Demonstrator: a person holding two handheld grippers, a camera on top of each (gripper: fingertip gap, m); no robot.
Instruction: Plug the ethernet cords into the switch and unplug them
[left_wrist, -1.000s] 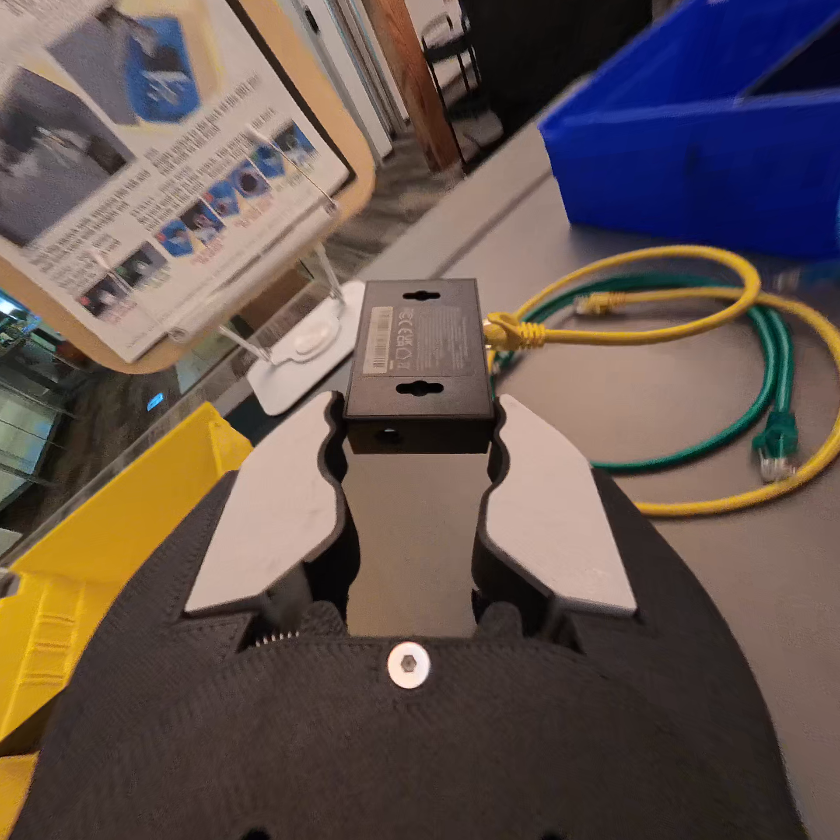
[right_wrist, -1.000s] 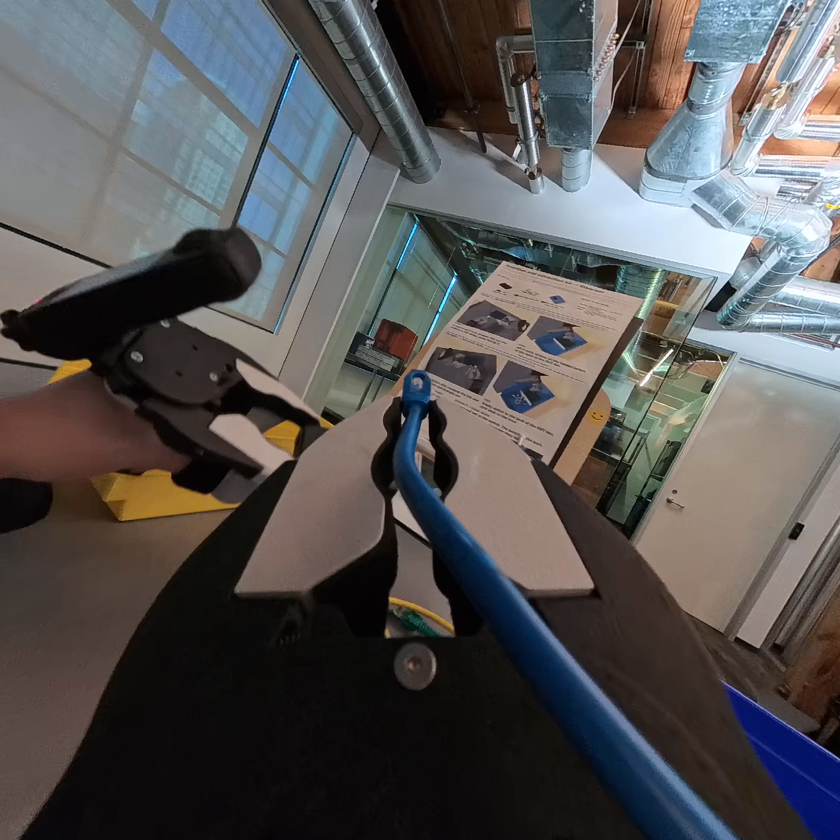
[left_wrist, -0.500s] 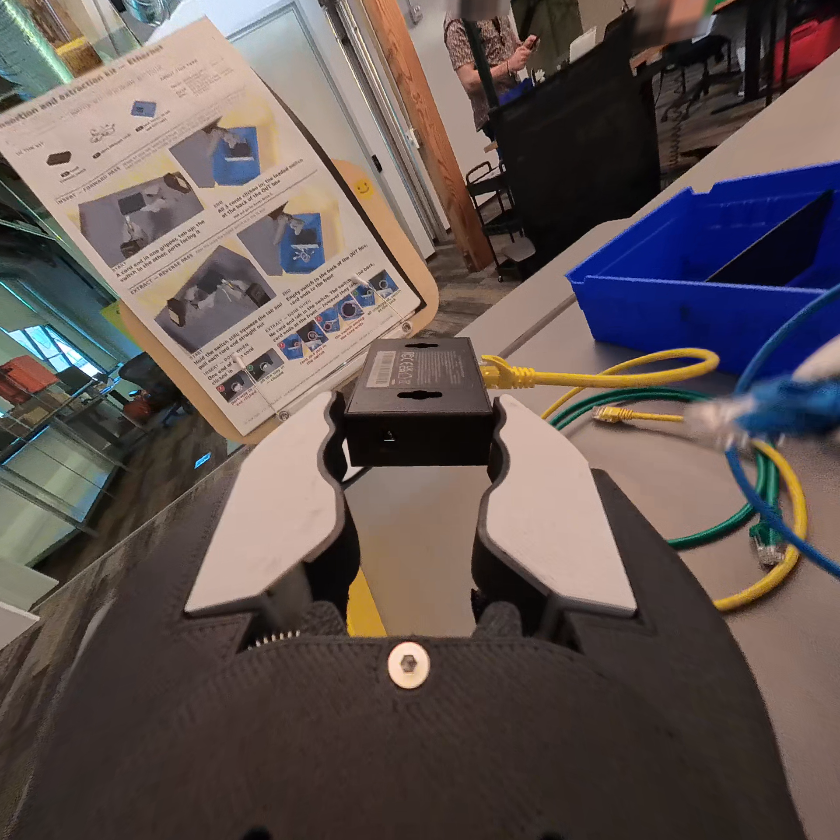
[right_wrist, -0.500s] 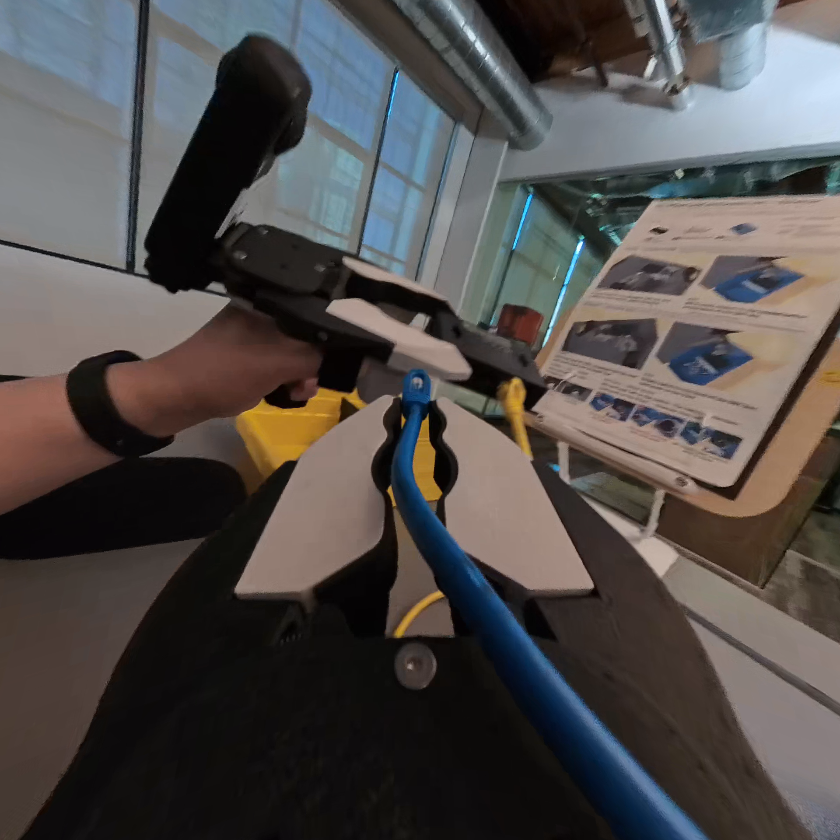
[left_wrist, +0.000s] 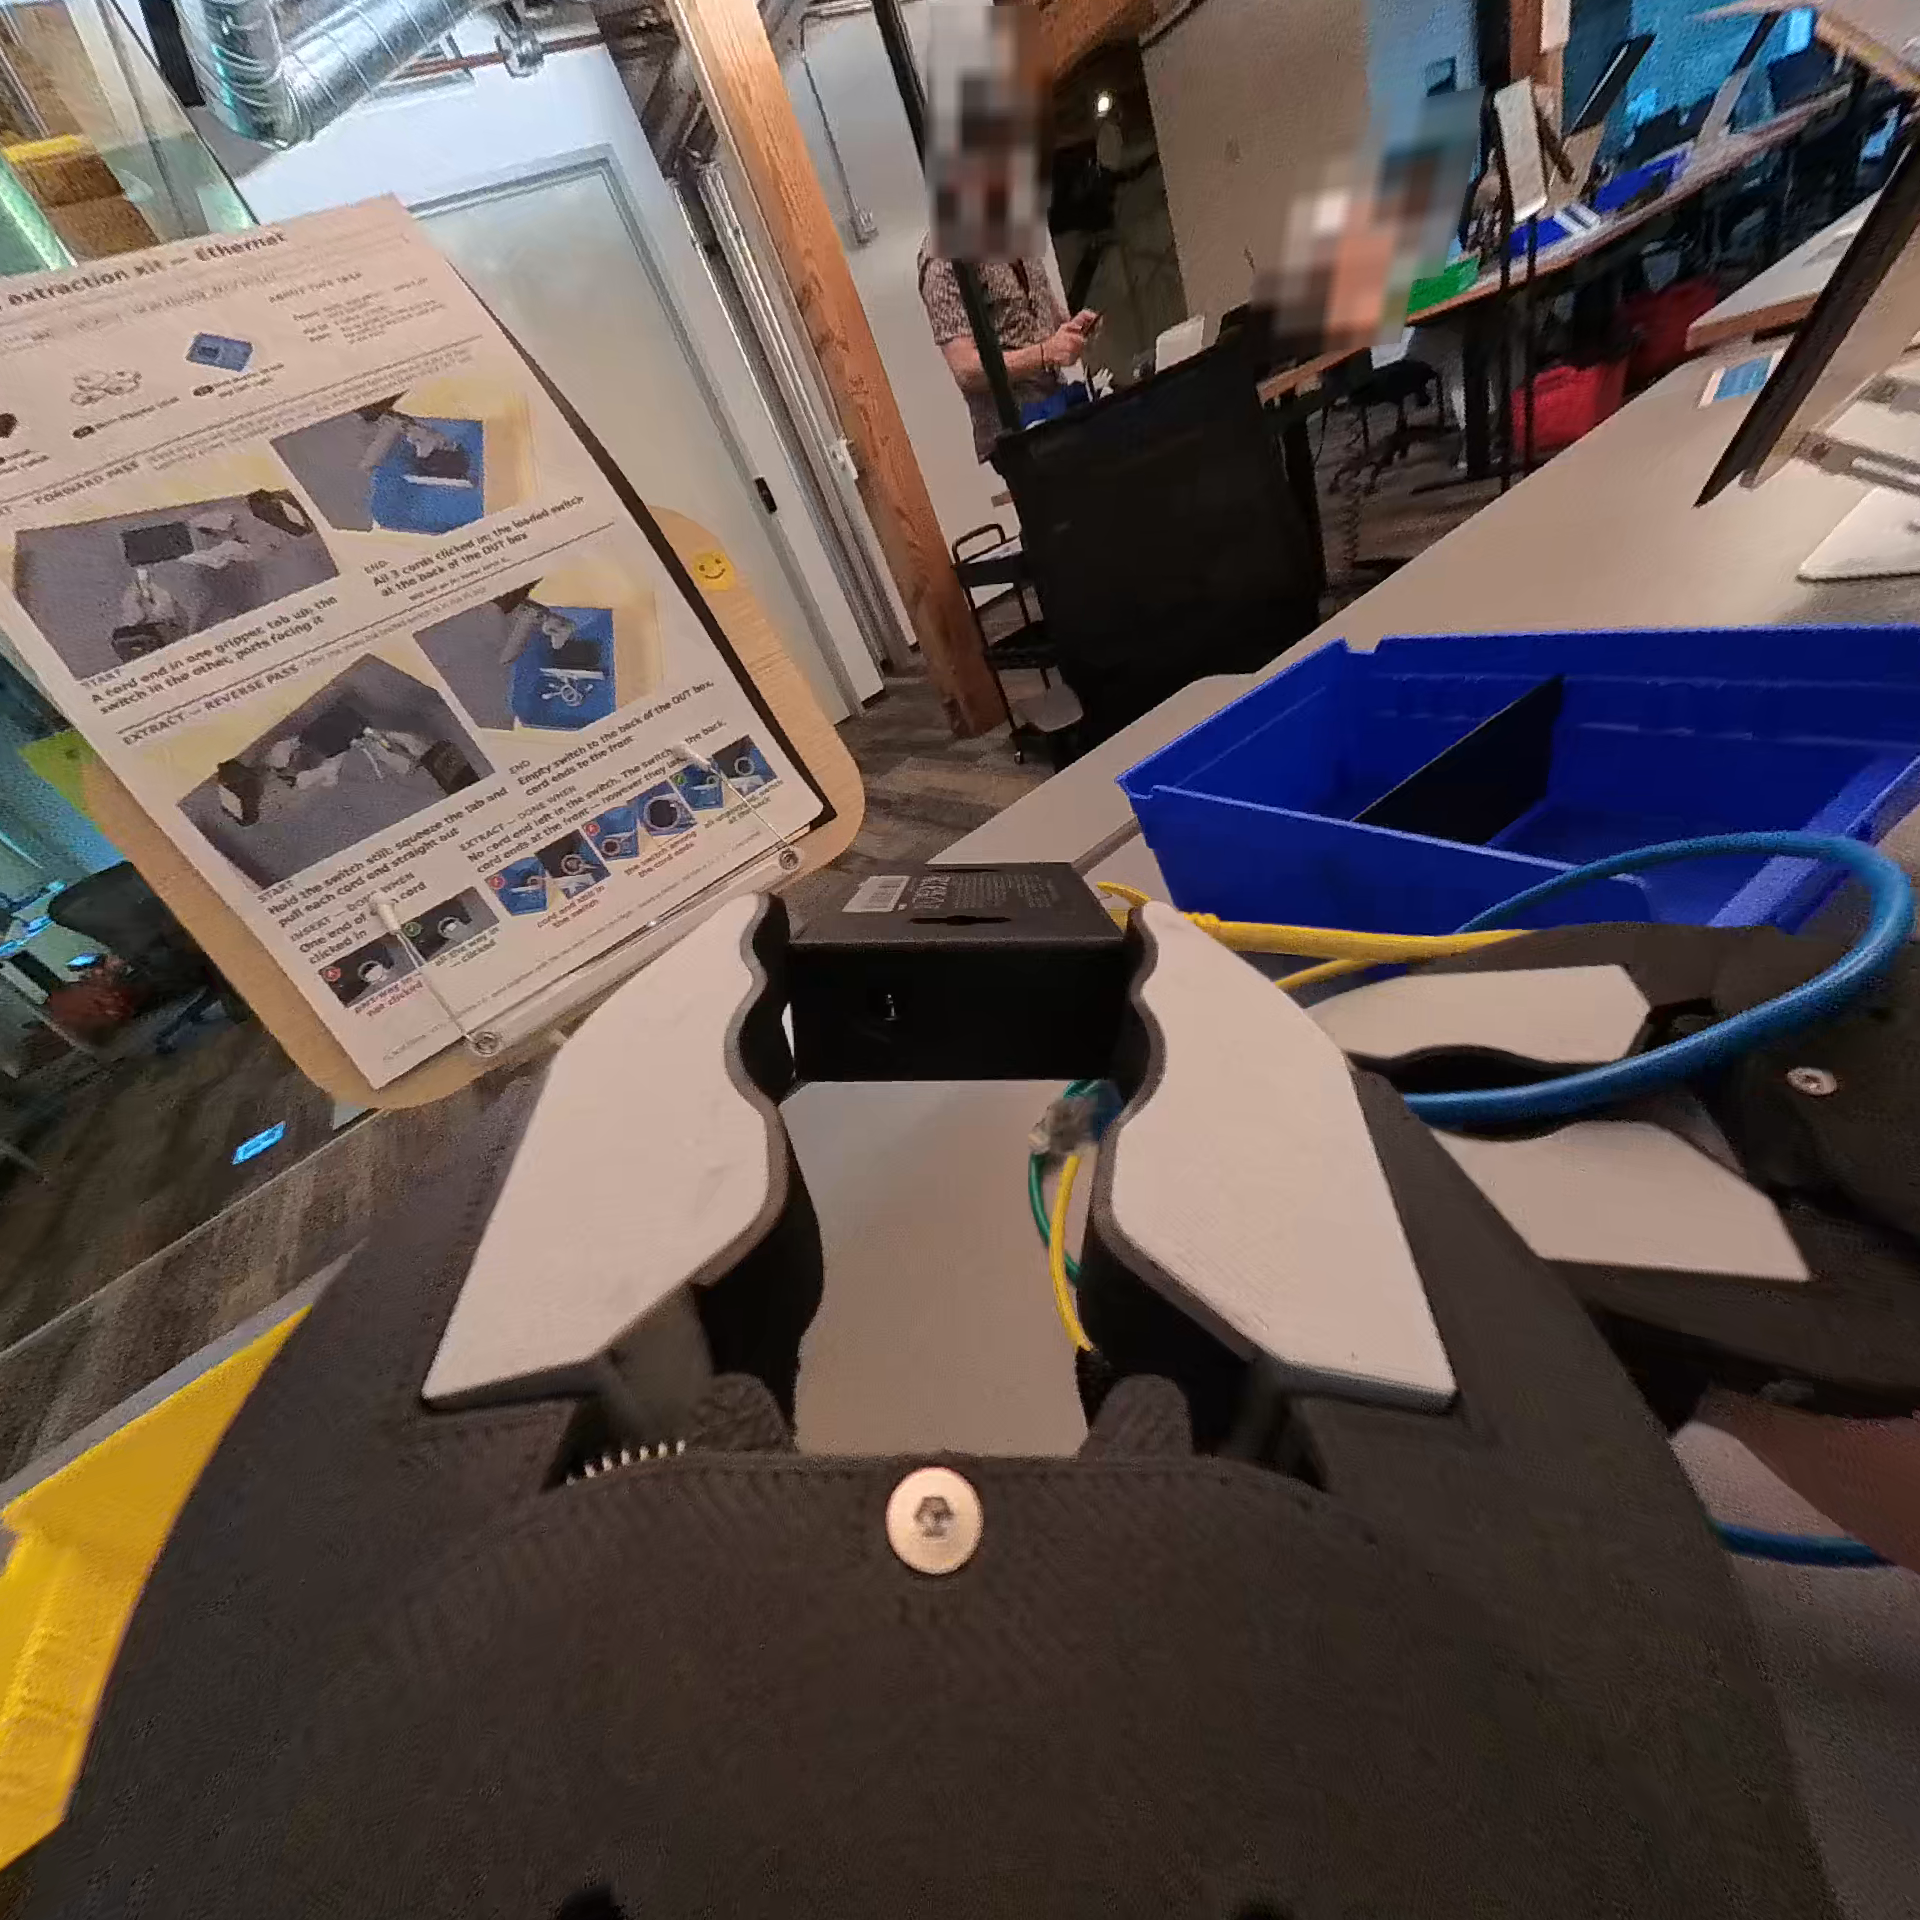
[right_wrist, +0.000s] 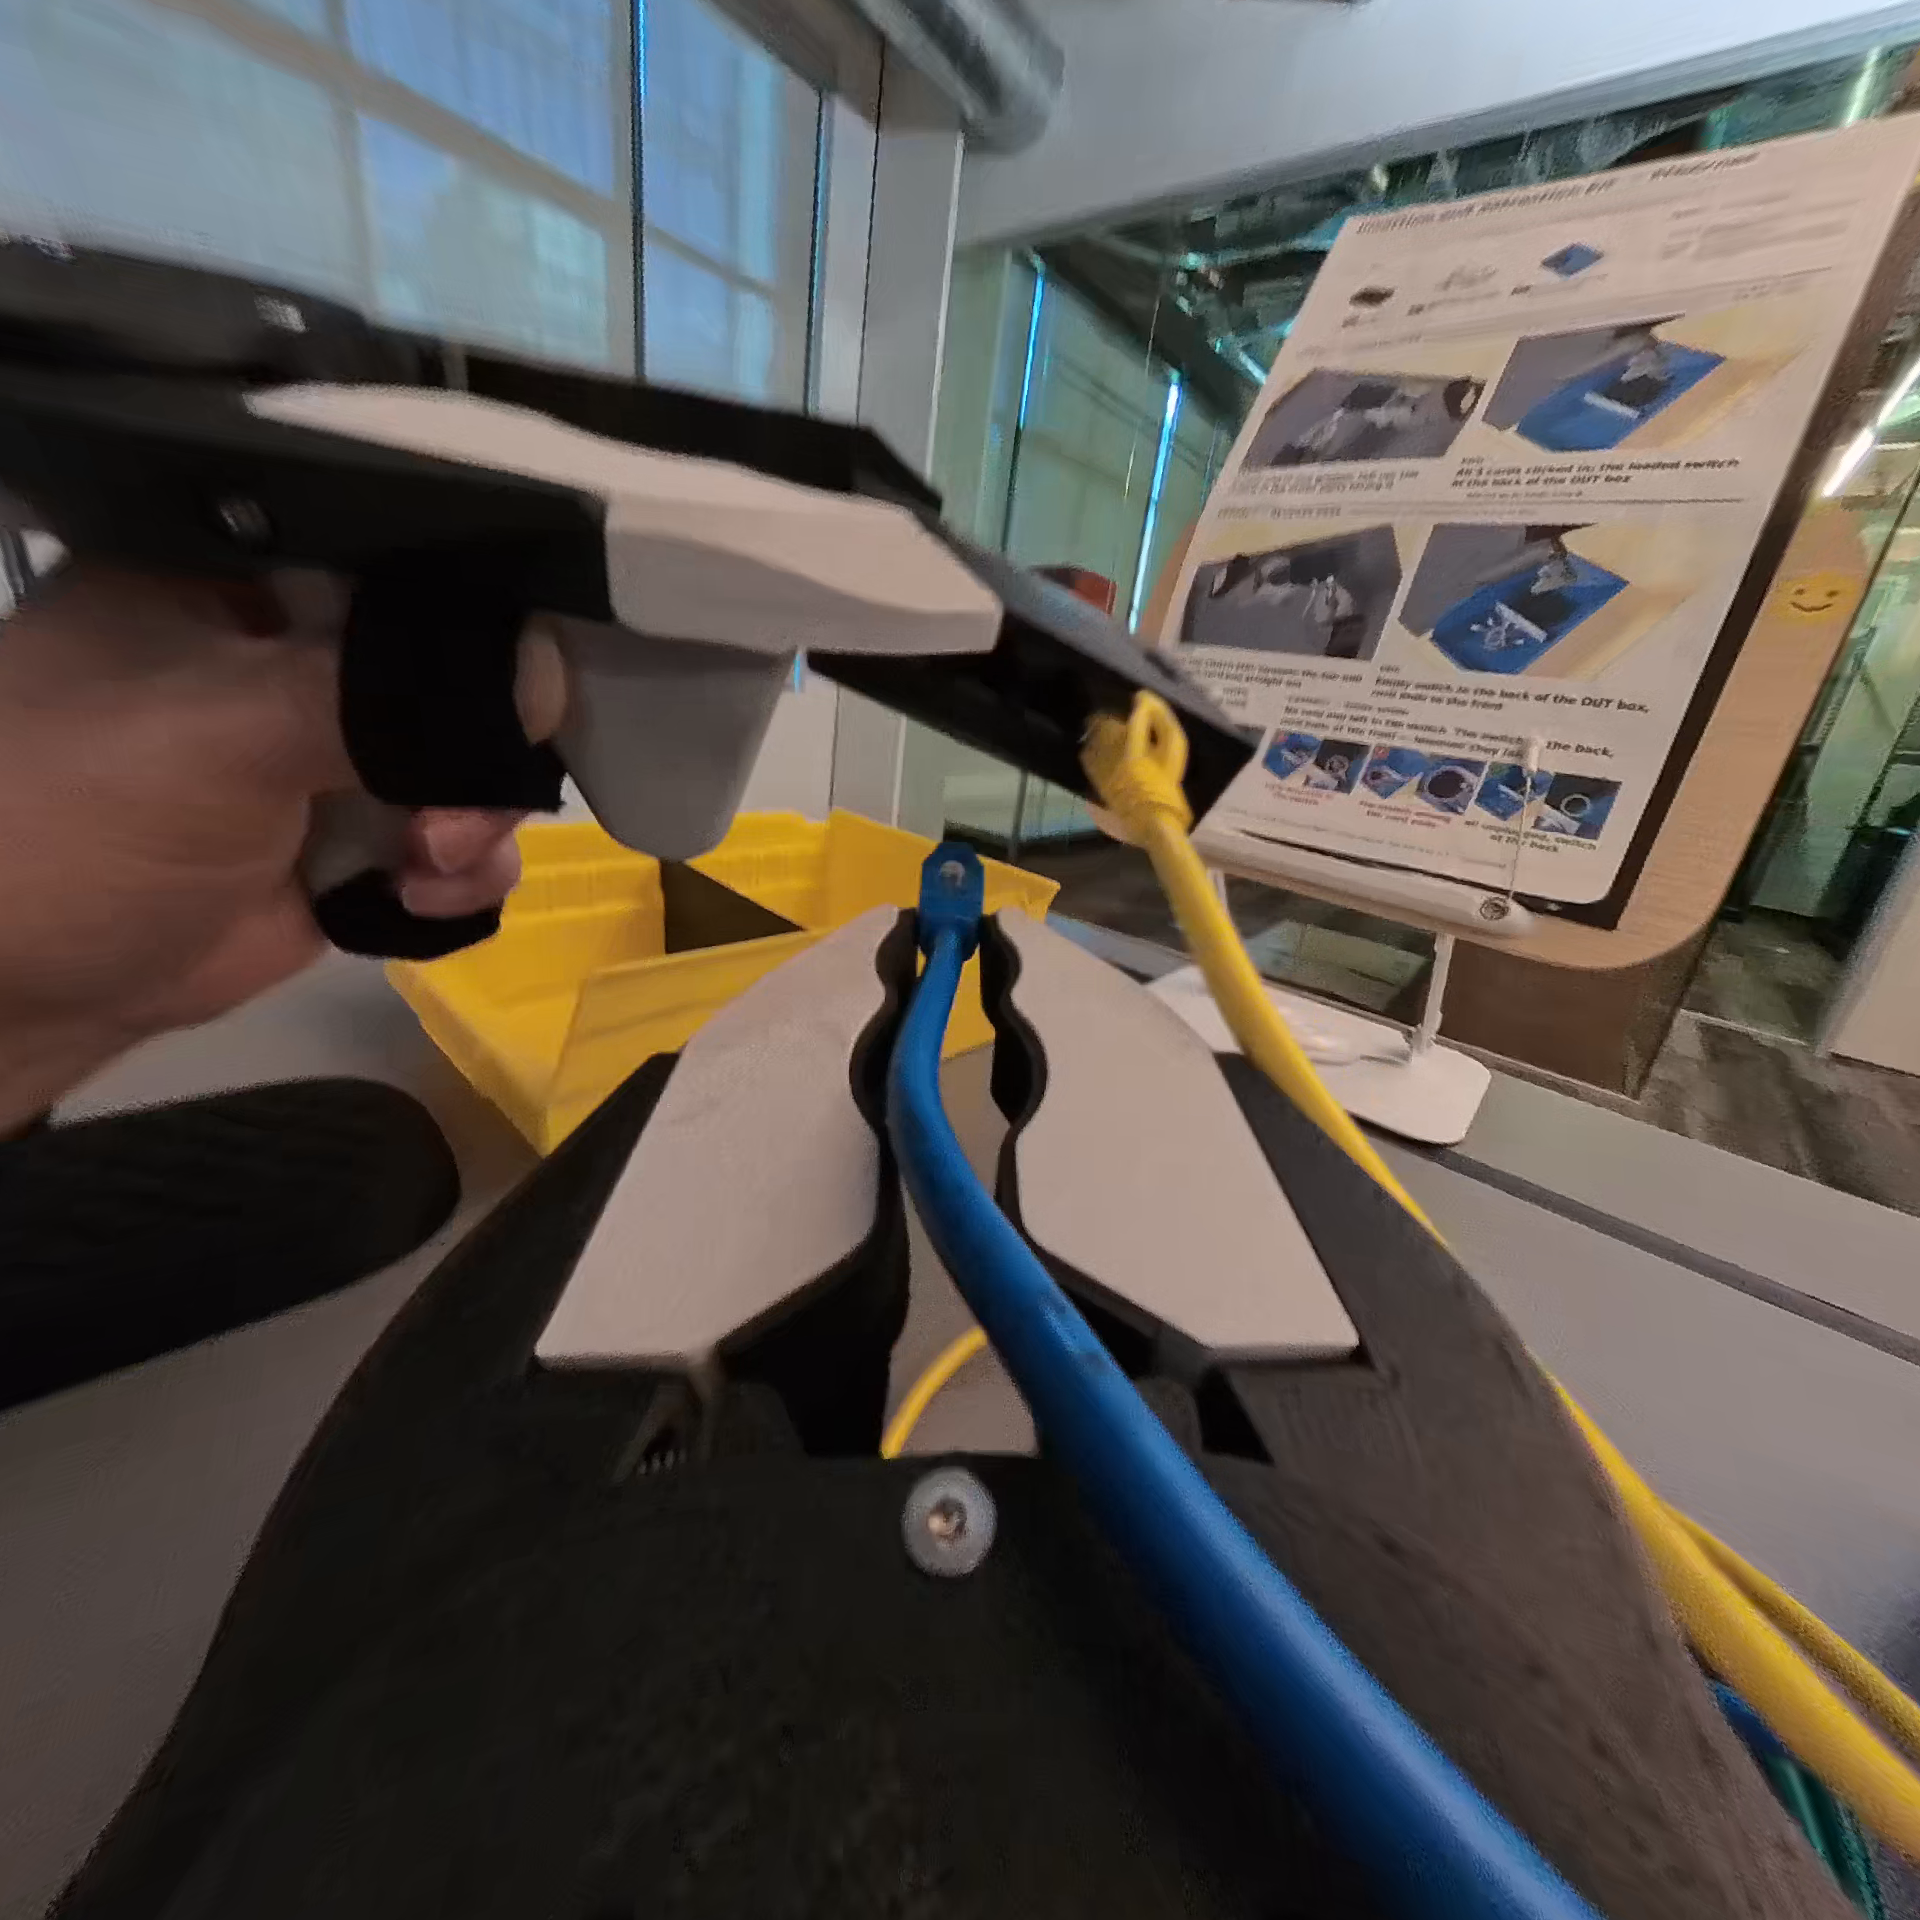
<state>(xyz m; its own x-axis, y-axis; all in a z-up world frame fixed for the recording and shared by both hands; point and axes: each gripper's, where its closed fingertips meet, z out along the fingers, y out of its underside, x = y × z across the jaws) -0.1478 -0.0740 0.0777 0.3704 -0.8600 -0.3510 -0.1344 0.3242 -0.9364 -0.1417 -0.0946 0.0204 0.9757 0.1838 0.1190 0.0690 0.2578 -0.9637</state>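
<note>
I have the small black plastic switch box (left_wrist: 956, 966) clenched in my left gripper (left_wrist: 951, 997), lifted off the table, yellow ethernet cord (right_wrist: 1205, 914) already seated. My right gripper (right_wrist: 948, 935) pinches the blue ethernet cord (right_wrist: 935, 1091) plug just below the switch; next I must line it up with a free port.

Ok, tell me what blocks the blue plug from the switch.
Nothing visible does. The blue plug sits just below the switch, apart from it; the yellow cord, already plugged in, hangs to its right.
</note>
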